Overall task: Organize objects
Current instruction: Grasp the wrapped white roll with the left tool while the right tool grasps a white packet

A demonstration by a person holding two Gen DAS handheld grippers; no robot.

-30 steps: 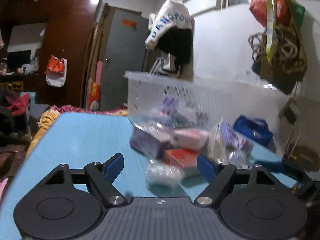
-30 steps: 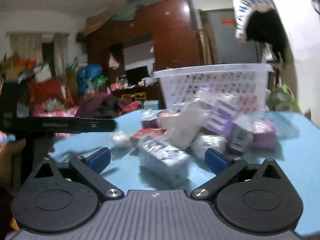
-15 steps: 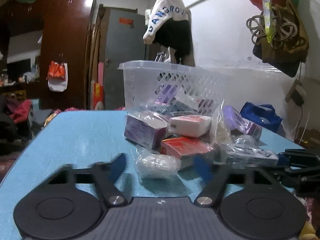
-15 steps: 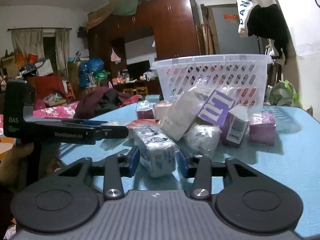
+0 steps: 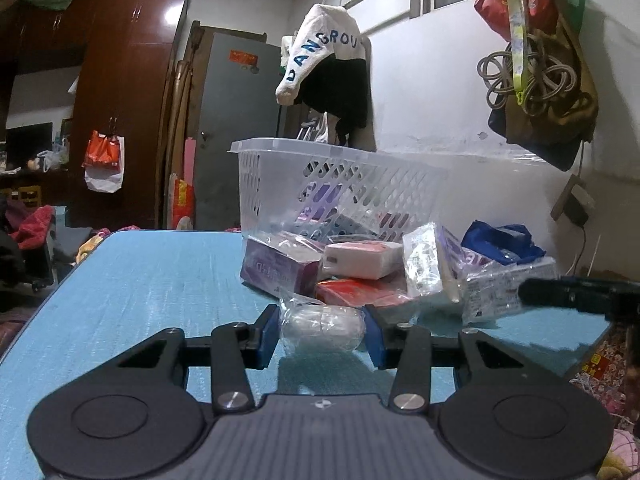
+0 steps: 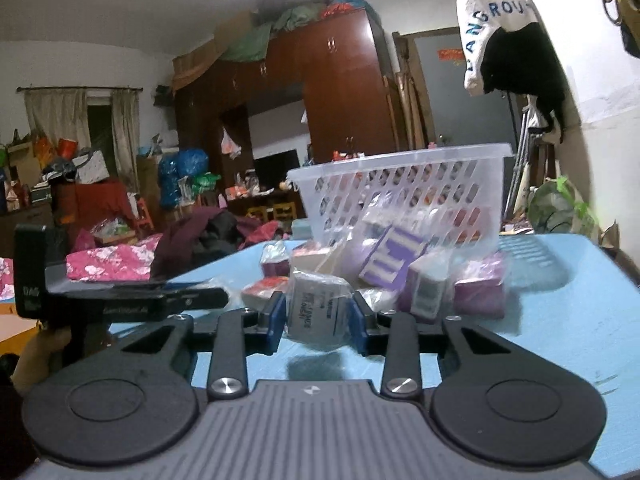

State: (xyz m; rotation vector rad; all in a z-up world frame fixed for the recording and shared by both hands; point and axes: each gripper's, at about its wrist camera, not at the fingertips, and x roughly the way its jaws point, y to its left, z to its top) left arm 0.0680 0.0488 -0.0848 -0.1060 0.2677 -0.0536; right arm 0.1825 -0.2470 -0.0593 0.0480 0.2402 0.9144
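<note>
Blue table (image 5: 132,280): a wide bare stretch is seen on the left of the left wrist view, running out to the left edge and to the far edge by the door. In the right wrist view bare top (image 6: 560,320) is seen to the right of the pile, out to the right edge.

White plastic basket (image 5: 280,184) is placed upright toward the far side of the table, with packets visible through its lattice. A heap of wrapped packets (image 5: 360,260) is piled against its near wall, between the basket and both grippers.

Left gripper (image 5: 322,334): the jaws have just been closing. A small clear-wrapped white roll (image 5: 322,326) is pinched between the blue pads, at the near edge of the heap, low over the table. A red packet (image 5: 360,292) lies just behind it.

Right gripper (image 6: 318,322): jaws drawn in. A white wrapped packet with printed text (image 6: 318,308) is clamped between the pads; its shadow is seen on the table below it. A purple box (image 6: 394,262) leans in the heap just behind.

The other tool's black bar is seen in each view, at the side.
</note>
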